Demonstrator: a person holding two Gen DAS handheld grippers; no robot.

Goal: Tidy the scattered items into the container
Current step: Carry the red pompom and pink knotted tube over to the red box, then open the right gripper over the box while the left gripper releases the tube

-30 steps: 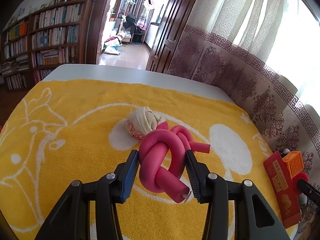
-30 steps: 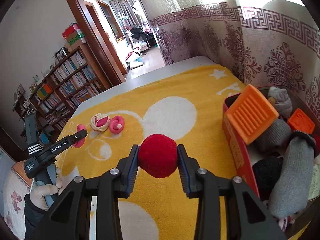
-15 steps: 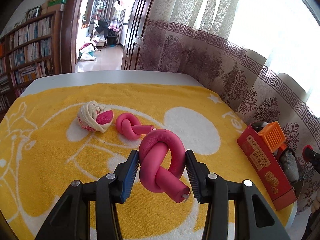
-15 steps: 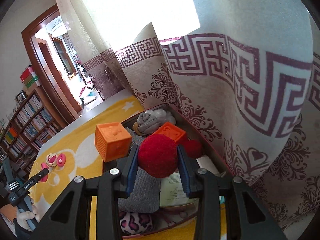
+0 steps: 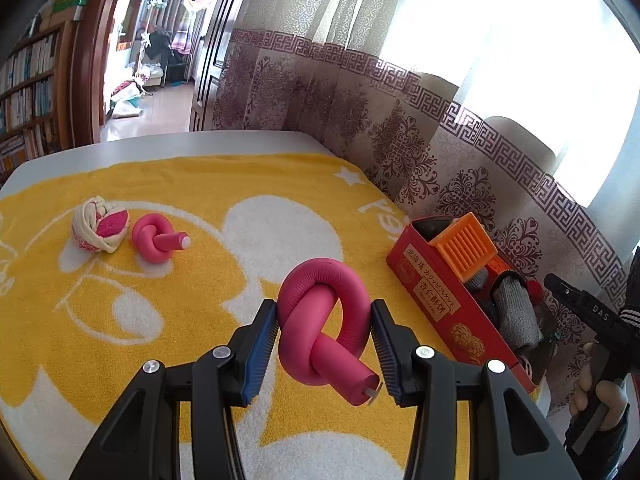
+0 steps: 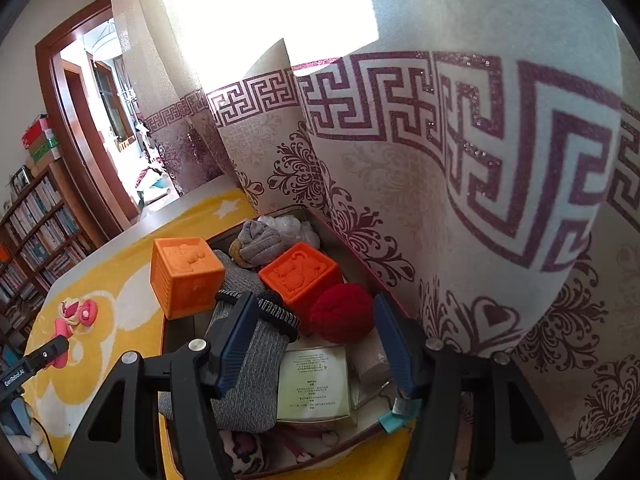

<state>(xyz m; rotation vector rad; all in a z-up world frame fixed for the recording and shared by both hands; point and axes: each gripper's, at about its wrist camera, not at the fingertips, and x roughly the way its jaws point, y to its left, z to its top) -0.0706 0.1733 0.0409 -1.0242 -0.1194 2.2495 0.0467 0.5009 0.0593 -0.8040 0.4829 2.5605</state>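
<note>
My left gripper is shut on a knotted pink foam roller, held above the yellow towel, left of the red box. A second pink knot and a cream and pink cloth ball lie on the towel at the far left. My right gripper hangs over the box with its jaws opening. The red pompom sits loose in the box between the spread fingers, clear of the pads, beside an orange cube.
The box also holds a second orange cube, grey socks, a rolled grey sock and a white card. A patterned curtain hangs close behind it. The table edge and a bookshelf lie far left.
My right gripper swung from the towel to over the box and spread its jaws, letting the red pompom drop in. My left gripper carried the pink knot rightward toward the box.
</note>
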